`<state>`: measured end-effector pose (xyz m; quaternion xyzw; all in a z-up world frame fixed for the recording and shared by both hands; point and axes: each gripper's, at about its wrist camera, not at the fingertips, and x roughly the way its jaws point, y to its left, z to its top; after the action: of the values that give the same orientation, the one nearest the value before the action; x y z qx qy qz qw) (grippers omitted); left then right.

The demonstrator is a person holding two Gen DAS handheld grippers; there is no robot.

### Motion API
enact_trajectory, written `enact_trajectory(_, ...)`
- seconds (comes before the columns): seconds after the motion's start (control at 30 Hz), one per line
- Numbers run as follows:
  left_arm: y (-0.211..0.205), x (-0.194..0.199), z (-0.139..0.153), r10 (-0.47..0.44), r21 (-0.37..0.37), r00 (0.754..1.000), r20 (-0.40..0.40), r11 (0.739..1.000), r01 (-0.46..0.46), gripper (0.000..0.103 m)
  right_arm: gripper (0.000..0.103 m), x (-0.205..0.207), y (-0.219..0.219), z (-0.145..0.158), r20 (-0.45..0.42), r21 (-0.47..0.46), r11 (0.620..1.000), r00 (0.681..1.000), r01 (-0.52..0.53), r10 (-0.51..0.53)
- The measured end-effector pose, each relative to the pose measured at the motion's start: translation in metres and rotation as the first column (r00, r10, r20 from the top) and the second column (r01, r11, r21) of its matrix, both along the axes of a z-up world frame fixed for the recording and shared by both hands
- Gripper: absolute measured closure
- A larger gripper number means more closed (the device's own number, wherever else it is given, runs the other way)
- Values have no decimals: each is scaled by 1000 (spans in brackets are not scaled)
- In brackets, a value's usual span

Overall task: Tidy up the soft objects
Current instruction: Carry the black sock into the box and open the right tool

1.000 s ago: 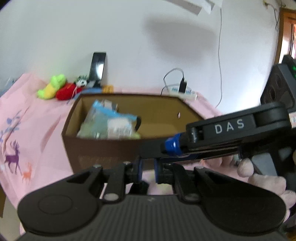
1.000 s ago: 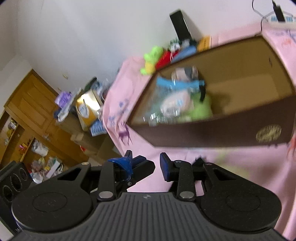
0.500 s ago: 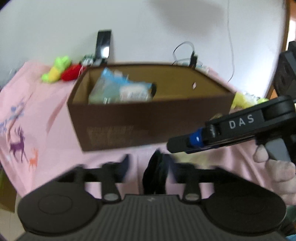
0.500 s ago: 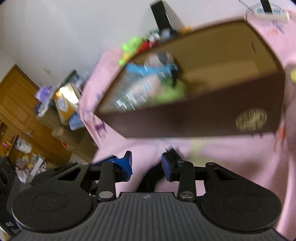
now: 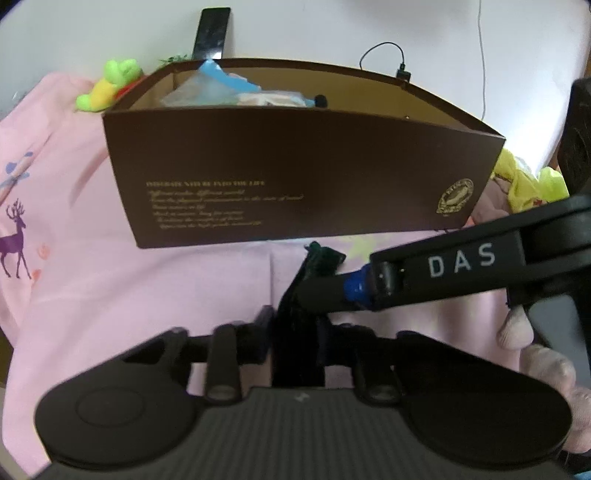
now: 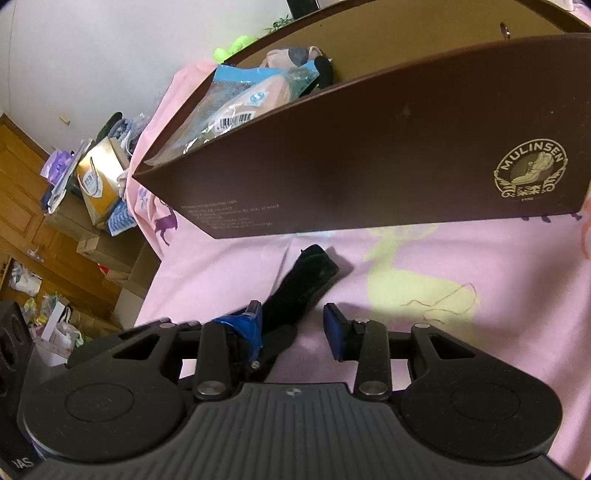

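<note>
A black sock-like cloth (image 5: 317, 258) lies on the pink cloth (image 5: 129, 288) just in front of the brown box (image 5: 295, 177). My left gripper (image 5: 295, 325) is closing its jaws, with the near end of the black cloth filling the gap between the pads. My right gripper (image 6: 293, 321) stands open over the same cloth (image 6: 310, 273), which lies by its blue-taped left finger (image 6: 253, 325). In the left wrist view the right gripper (image 5: 319, 291) reaches in from the right, tip low over the cloth.
The box (image 6: 369, 147) holds a bagged plush (image 6: 240, 99) at its left end. A green-yellow plush (image 5: 107, 81) and a phone (image 5: 212, 33) lie behind it. A yellow-green item (image 5: 528, 181) sits to its right. A person's fingers (image 5: 517, 328) hold the right gripper. Wooden cupboards and clutter (image 6: 92, 177) stand off the bed's left.
Both grippers have come down and tilted toward the pink cloth in front of the box. The left jaws opened, then closed around the black cloth. The right jaws have widened.
</note>
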<state>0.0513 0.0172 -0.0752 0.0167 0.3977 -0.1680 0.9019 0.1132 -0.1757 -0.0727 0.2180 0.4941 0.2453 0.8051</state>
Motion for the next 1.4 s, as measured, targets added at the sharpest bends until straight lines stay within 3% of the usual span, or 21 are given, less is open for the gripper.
enact_trajectory(0.13, 7, -3, 4, 17, -64, 1000, -15, 998, -18, 98, 82, 3, -8, -3, -44, 60, 998, 999, 21, -18)
enact_trajectory(0.3, 3, -18, 20, 10, -70, 999, 34, 998, -8, 99, 81, 1, -20, 5, -70, 159, 987, 997, 26, -15)
enact_trajectory(0.5, -6, -30, 52, -31, -96, 993, 111, 995, 42, 99, 86, -10, -31, 38, 40, 201, 980, 999, -12, 4)
enact_trajectory(0.67, -19, -31, 86, -69, -82, 974, 217, 993, 88, 99, 87, -10, -28, 77, 173, 182, 982, 985, -44, 12)
enact_trajectory(0.87, -12, -15, 124, -78, -69, 948, 309, 992, 104, 99, 87, 25, -14, 113, 276, 174, 982, 961, -80, 29)
enact_trajectory(1.0, -7, 15, 145, -64, -37, 928, 368, 996, 84, 99, 87, 56, 1, 134, 341, 132, 987, 939, -88, 38)
enact_trajectory(1.17, 0, 64, 143, -29, -20, 938, 345, 999, 38, 99, 87, 101, 26, 129, 332, 81, 993, 942, -87, 56)
enact_trajectory(1.4, 10, 116, 103, 32, 32, 970, 241, 999, -41, 99, 86, 142, 52, 92, 251, 0, 995, 963, -99, 96)
